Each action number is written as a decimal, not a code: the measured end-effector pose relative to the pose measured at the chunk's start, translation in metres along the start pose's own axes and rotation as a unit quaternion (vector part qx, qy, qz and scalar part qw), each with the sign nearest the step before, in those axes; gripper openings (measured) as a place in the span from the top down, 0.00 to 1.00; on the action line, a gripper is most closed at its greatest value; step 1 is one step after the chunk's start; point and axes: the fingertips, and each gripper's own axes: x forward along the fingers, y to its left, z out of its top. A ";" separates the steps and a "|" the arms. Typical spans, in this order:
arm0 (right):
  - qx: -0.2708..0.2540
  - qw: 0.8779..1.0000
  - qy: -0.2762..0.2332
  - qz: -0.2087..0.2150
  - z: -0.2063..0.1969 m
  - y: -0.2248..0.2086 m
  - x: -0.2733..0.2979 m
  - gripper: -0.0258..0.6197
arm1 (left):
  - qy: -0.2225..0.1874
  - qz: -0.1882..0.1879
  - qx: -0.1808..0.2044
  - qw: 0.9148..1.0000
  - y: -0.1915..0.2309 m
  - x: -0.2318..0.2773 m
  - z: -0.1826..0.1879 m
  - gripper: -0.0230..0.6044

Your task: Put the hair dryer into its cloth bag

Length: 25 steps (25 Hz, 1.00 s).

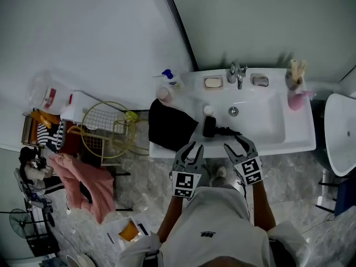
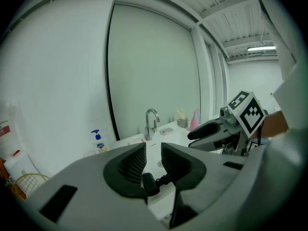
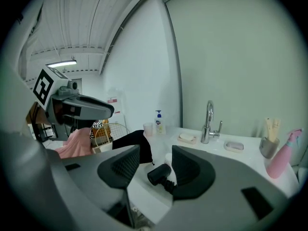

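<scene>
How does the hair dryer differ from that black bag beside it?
The dryer is small and rigid; the bag is larger and limp. The dryer lies at the front of the sink; the bag drapes over its left end. Both are black.

- Hair dryer [image 1: 210, 127], just ahead of the jaws: black.
- Cloth bag [image 1: 169, 124], ahead-left of the jaws: black.
- Counter [image 1: 295, 141]: white.
- Spray bottle [image 1: 297, 100]: pink.
- Wire basket [image 1: 103, 118]: yellow.

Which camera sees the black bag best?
The head view shows nearly the whole black bag from above. The right gripper view catches only part of it; the left gripper view misses it.
</scene>
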 end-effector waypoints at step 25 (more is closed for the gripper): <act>0.027 0.988 0.104 -0.109 -0.039 -0.057 0.041 0.62 | 0.023 -0.201 0.020 0.979 0.025 0.116 -0.033 0.82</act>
